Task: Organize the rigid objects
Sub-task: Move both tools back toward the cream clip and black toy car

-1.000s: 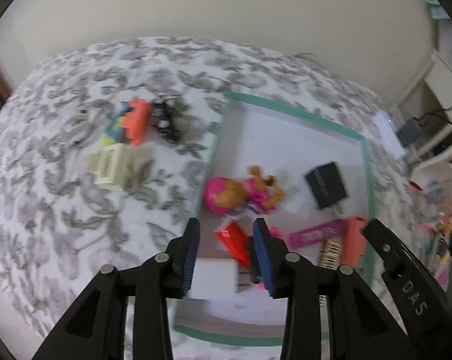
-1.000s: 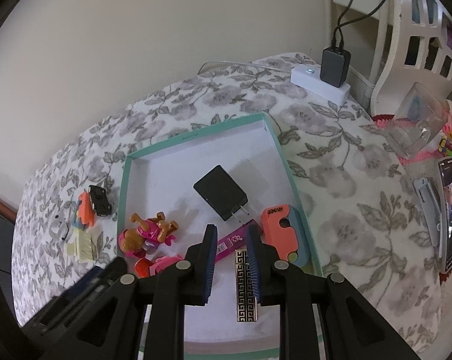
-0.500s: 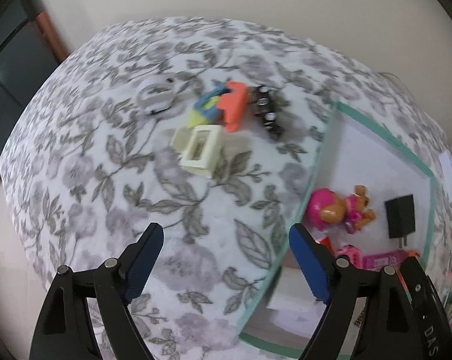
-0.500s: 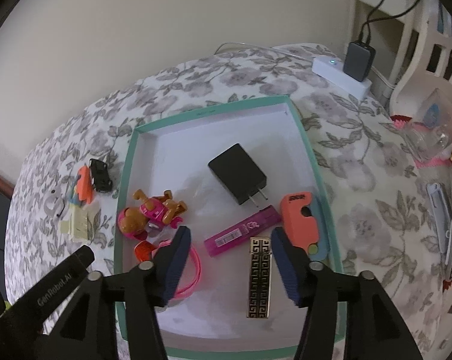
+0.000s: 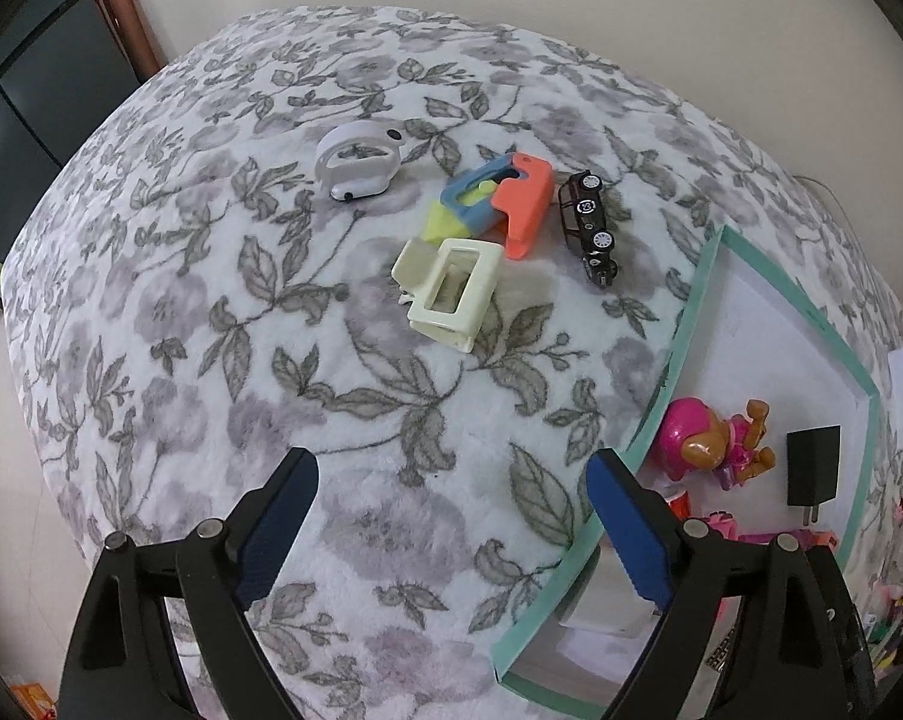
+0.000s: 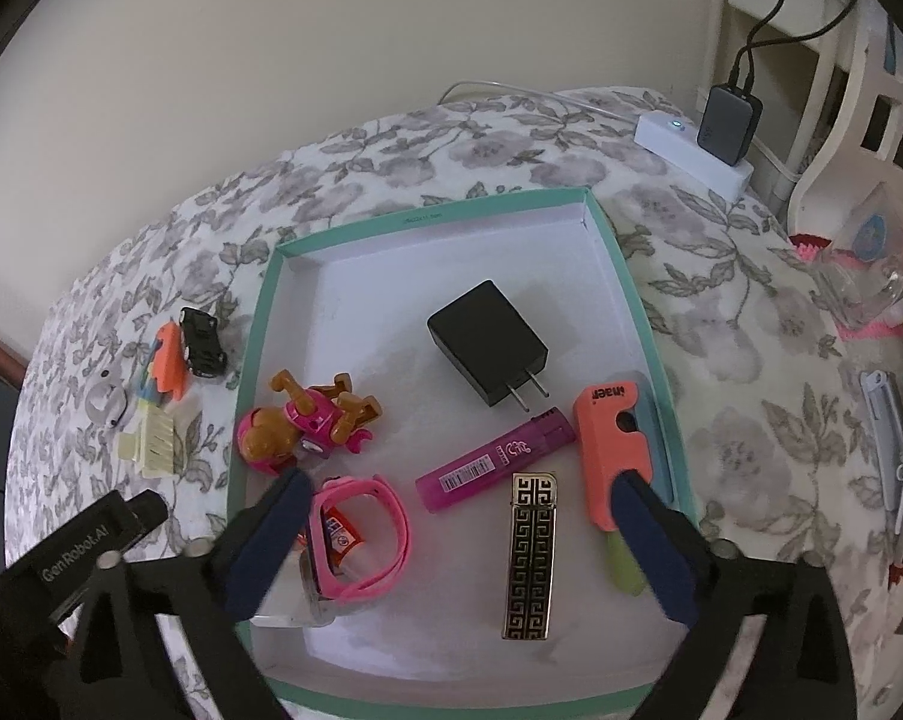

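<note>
A white tray with a teal rim [image 6: 619, 252] lies on the floral blanket and holds a black charger [image 6: 487, 348], a pink dog toy [image 6: 301, 426], a pink watch [image 6: 361, 534], a magenta lighter [image 6: 493, 462], a gold-black lighter [image 6: 529, 558] and an orange cutter [image 6: 610, 444]. My right gripper [image 6: 457, 546] is open above the tray's near part. On the blanket left of the tray [image 5: 673, 354] lie a cream clip [image 5: 451, 294], an orange-blue cutter [image 5: 499, 204], a black toy car [image 5: 592, 228] and a white ring-shaped device [image 5: 361, 162]. My left gripper [image 5: 451, 528] is open over the blanket, near of them.
A white power strip with a grey adapter [image 6: 721, 126] sits at the blanket's far right corner. A clear cup [image 6: 871, 264], a phone and small items lie to the right. White furniture [image 6: 871, 90] stands behind. The blanket drops off at the left edge [image 5: 31, 330].
Both grippers opened from nearly shut. My left gripper swung left from over the tray to over the blanket. My right gripper rose back, leaving the gold-black lighter in the tray.
</note>
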`<state>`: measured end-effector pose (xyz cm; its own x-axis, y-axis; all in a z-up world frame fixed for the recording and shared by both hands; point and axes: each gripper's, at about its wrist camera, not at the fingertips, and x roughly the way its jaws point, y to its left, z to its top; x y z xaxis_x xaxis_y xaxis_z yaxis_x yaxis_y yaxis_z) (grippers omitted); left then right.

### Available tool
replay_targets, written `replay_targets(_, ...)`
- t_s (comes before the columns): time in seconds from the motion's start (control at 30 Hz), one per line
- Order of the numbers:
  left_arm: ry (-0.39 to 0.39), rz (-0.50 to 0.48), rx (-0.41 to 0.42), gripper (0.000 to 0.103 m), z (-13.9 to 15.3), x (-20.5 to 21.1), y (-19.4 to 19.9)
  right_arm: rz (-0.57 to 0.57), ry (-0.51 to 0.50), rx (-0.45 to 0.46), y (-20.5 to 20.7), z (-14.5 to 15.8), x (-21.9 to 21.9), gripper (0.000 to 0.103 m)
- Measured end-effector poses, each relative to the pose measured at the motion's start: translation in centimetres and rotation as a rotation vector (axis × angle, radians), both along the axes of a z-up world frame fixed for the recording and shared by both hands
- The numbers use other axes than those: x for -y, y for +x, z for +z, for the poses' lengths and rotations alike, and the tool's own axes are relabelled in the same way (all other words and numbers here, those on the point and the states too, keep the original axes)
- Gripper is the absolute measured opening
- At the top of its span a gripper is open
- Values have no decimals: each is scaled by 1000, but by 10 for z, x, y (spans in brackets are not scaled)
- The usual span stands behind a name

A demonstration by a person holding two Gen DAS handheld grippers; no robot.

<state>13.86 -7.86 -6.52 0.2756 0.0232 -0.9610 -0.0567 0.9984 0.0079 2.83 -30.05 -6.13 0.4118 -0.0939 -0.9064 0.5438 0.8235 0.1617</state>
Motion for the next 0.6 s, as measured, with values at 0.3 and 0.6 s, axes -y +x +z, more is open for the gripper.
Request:
replay_targets(0.3,-17,31,21,91,12,-24,11,66,-9,51,11,13,-23,103)
replay_targets(0.6,46,7,122,91,27,-60,21,158,35,138,30,26,-58,103)
